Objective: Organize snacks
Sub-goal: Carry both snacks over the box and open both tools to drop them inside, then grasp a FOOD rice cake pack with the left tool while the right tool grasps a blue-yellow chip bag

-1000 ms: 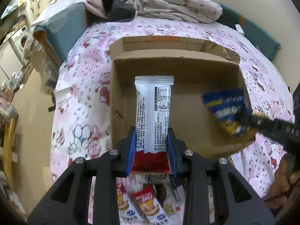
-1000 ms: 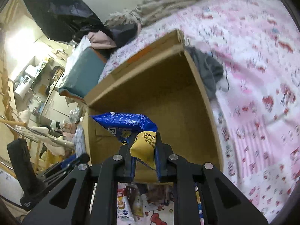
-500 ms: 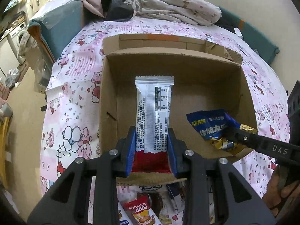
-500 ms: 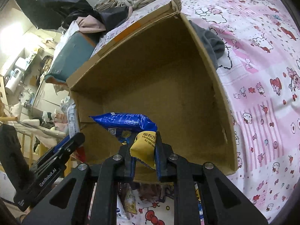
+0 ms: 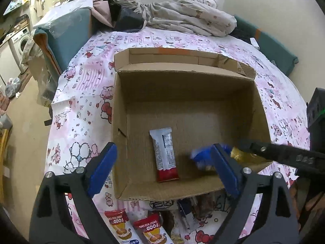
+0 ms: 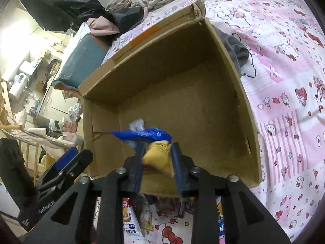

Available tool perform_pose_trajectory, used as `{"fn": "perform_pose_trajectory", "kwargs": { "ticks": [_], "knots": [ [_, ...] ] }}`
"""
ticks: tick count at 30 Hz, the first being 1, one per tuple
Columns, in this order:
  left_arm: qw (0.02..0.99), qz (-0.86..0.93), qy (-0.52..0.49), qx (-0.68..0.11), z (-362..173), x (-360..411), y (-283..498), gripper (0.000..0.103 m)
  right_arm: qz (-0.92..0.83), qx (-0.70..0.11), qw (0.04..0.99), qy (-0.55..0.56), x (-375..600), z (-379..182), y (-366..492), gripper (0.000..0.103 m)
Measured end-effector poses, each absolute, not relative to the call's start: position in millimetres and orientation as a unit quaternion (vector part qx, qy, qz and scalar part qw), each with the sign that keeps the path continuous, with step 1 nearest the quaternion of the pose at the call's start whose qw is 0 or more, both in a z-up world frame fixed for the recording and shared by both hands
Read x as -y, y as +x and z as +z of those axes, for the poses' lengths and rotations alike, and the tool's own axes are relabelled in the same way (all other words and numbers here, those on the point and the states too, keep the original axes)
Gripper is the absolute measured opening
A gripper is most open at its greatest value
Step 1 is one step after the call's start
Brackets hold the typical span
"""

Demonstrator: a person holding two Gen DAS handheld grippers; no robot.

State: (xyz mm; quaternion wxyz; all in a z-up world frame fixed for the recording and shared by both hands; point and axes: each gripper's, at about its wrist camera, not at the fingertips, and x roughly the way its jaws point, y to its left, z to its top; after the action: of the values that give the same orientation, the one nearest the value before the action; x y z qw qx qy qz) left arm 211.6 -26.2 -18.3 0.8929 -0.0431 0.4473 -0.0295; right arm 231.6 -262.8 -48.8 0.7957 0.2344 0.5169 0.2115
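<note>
Both wrist cameras close, angled down, sharing cardboard box point(image 5: 184, 93) point(image 6: 162, 65).

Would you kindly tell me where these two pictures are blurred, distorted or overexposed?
Left wrist view: the blue and yellow packet is motion-smeared, while the silver and red packet on the cardboard box floor is sharp; fisheye bends the box walls. Right wrist view: the same packet blurs between the right gripper fingers, and the room at upper left is washed out.

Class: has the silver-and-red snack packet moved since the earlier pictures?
Yes. The silver-and-red packet has dropped from the left gripper, whose jaws just opened, onto the cardboard box floor.
</note>
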Motion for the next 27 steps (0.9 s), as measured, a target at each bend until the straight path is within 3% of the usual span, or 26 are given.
{"fn": "perform_pose_trajectory", "kwargs": {
  "ticks": [1, 2, 27],
  "knots": [
    [0.893, -0.028, -0.046, -0.446, -18, 25, 211, 0.091, 0.212, -0.509, 0.799, 0.238, 264, -46, 230, 0.062],
    [0.893, -0.026, -0.049, -0.447, -18, 23, 210, 0.091, 0.213, -0.505, 0.802, 0.24, 265, -45, 229, 0.068],
    [0.885, 0.008, -0.075, -0.458, 0, -15, 139, 0.091, 0.177, -0.485, 0.829, 0.213, 288, -19, 144, 0.068]
  ]
}}
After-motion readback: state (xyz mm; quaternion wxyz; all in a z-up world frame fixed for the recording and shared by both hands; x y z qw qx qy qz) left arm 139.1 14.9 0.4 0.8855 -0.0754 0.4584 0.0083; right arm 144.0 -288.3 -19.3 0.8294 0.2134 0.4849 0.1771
